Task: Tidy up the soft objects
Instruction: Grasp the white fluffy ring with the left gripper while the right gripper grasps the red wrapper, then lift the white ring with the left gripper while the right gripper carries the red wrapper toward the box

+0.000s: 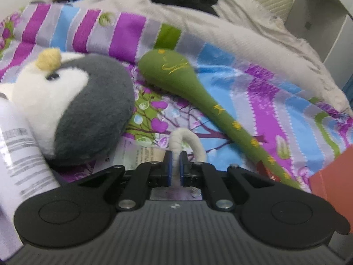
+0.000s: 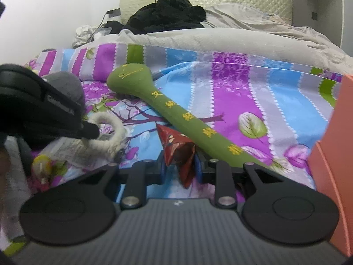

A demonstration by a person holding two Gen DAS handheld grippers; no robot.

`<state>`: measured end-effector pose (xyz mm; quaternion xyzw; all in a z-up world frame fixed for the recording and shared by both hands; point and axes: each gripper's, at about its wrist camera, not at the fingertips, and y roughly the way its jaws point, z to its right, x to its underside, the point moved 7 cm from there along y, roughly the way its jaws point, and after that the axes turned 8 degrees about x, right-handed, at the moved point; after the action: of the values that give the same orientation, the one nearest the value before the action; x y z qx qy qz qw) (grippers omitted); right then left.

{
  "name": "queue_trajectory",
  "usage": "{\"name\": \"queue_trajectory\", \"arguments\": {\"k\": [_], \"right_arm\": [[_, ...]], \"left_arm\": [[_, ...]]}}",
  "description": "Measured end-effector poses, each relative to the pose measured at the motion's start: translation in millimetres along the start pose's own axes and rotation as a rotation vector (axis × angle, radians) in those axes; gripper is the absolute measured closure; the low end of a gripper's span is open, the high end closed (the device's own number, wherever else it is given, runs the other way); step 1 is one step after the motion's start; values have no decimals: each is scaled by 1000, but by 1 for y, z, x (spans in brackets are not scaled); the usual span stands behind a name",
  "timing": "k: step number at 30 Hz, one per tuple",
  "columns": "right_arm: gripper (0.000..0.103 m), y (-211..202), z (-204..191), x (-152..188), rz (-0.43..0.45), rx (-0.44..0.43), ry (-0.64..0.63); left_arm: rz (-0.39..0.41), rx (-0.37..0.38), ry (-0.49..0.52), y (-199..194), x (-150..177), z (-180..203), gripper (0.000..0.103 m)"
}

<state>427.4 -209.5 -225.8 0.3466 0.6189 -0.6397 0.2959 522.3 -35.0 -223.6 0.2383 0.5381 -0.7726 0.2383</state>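
My left gripper (image 1: pixel 175 167) is shut on a cream rope handle (image 1: pixel 187 141) that loops up from between its blue pads. A grey-and-white plush penguin (image 1: pixel 75 101) lies just left of it. A long green stuffed club (image 1: pixel 198 101) with yellow characters lies diagonally on the bedspread; it also shows in the right wrist view (image 2: pixel 176 114). My right gripper (image 2: pixel 179 167) is shut on a crumpled red foil wrapper (image 2: pixel 178 150). The left gripper (image 2: pixel 88 131) and its rope loop (image 2: pixel 110 132) appear at the left of the right wrist view.
A striped floral bedspread (image 2: pixel 242 84) covers the bed. A white printed bottle (image 1: pixel 19 150) stands at the left. An orange box (image 2: pixel 333 154) sits at the right edge. Grey blanket (image 2: pixel 198 37) and black clothes (image 2: pixel 167 13) lie at the back.
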Motion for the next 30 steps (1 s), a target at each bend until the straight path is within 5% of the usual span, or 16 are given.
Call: {"name": "queue_trajectory", "arguments": {"k": [21, 30], "right_arm": [[75, -172, 32, 1, -14, -14, 45], [75, -239, 62, -26, 18, -10, 65]], "left_arm": [[42, 124, 71, -163, 56, 67, 95], [89, 180, 115, -244, 64, 109, 95]]}}
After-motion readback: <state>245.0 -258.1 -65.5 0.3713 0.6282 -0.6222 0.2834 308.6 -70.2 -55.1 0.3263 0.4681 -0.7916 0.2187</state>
